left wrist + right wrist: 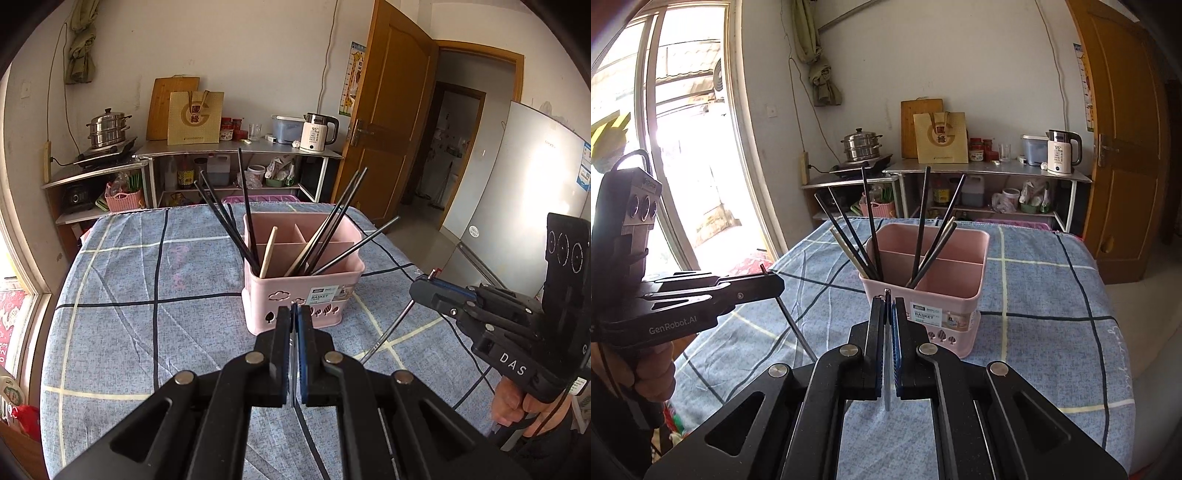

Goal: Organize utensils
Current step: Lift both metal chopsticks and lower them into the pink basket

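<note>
A pink utensil basket (pixel 280 295) (pixel 960 302) with divided compartments stands mid-table. Several black chopsticks (pixel 221 214) (pixel 871 221) and a pale wooden one (pixel 267 251) lean out of it. My left gripper (pixel 294 310) (pixel 779 282) hangs just in front of the basket, shut on a thin metal chopstick (pixel 796 328) that slants down from its tips. To the basket's right, my right gripper (pixel 889 302) (pixel 417 286) is shut on another thin metal chopstick (pixel 388 328) that also hangs toward the cloth. A hand (pixel 517 406) holds the right tool.
The table wears a blue checked cloth (pixel 147 332). Behind it, metal shelves carry a steamer pot (pixel 109 127), a paper bag (pixel 195 118) and a white kettle (pixel 317 133). A wooden door (pixel 388 129) and a fridge (pixel 517 177) stand right; a window (pixel 683 147) lies left.
</note>
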Demonstrator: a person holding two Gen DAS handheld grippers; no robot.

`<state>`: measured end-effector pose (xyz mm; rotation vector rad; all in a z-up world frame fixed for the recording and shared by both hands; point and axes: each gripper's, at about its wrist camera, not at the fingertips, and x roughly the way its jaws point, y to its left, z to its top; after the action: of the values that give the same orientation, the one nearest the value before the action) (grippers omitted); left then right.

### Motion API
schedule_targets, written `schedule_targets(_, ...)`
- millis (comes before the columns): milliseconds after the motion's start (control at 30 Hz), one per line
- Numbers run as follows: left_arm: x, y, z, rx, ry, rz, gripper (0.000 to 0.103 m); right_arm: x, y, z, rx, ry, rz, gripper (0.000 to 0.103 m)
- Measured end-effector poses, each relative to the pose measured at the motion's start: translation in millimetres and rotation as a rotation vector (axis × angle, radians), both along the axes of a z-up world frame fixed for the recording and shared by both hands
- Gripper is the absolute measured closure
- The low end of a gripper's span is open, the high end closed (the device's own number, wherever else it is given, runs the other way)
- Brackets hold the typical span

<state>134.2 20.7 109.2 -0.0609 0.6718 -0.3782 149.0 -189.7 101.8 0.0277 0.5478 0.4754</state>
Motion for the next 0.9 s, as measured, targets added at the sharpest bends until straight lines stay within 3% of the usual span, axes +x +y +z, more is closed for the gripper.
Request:
schedule_targets(200, 10, -3, 18, -0.016, -0.015, -0.02, 0.099, 6, 3, 16, 0.008, -0.041, 0.007, 0.099)
schedule_targets(633, 49, -6, 100, -0.061, -0.148, -0.024, 0.099, 39, 12, 72, 0.051, -0.166, 0.001, 0.099)
schedule_targets(900, 86, -6, 97, -0.05, -0.135, -0.018, 0.099, 65, 17, 70, 0.055, -0.176, -0.018, 0.099)
